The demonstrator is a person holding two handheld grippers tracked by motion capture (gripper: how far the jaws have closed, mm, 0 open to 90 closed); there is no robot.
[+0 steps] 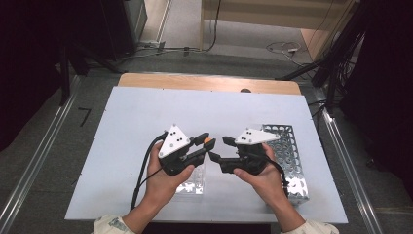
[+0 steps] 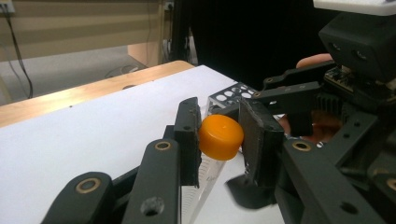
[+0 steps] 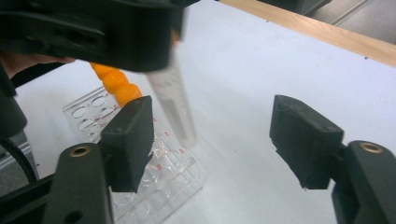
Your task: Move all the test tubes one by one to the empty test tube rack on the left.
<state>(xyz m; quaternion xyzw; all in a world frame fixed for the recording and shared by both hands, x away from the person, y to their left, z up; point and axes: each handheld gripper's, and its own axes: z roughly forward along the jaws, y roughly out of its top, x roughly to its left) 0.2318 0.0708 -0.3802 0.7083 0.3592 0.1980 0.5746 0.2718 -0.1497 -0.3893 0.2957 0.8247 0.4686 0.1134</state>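
Observation:
A clear tube (image 3: 173, 101) with an orange cap (image 2: 220, 136) hangs upright over the white table top. My left gripper (image 2: 218, 140) is shut on it, with its pads pressing on both sides of the cap. In the high view the left gripper (image 1: 206, 143) and the cap (image 1: 209, 142) are at the middle of the table. My right gripper (image 1: 219, 148) faces it from the right, a short way off. In the right gripper view, the right gripper (image 3: 212, 140) is open, and the tube's lower end hangs beyond the gap between its jaws, untouched.
A clear plastic tube rack (image 3: 140, 182) lies under the left gripper, with orange-capped tubes (image 3: 114, 83) at its far side. A perforated metal rack (image 1: 288, 156) lies to the right of the right hand. The white board (image 1: 146, 112) stretches to a wooden edge at the back.

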